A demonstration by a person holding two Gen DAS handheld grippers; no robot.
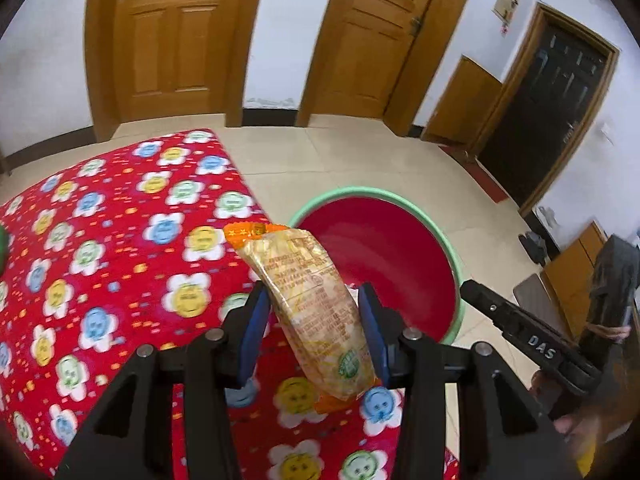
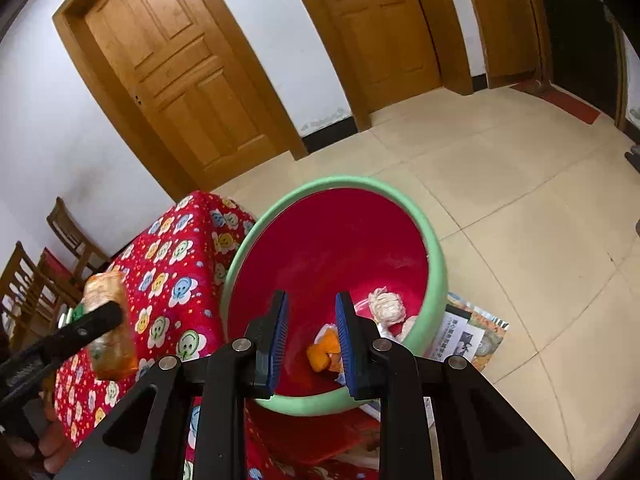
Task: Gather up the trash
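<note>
My left gripper is shut on a yellow and orange snack packet, which stands upright between the blue pads over the table's edge. Just beyond it is a bin with a green rim and a red inside. In the right wrist view the left gripper and its packet show at the left. My right gripper hangs over the bin, its jaws a little apart with nothing between them. An orange wrapper and a white crumpled wad lie inside the bin. The right gripper also shows at the right of the left wrist view.
A table under a red flowered cloth stands left of the bin. Printed papers lie on the tiled floor under the bin. Wooden chairs stand at far left. Wooden doors line the far wall.
</note>
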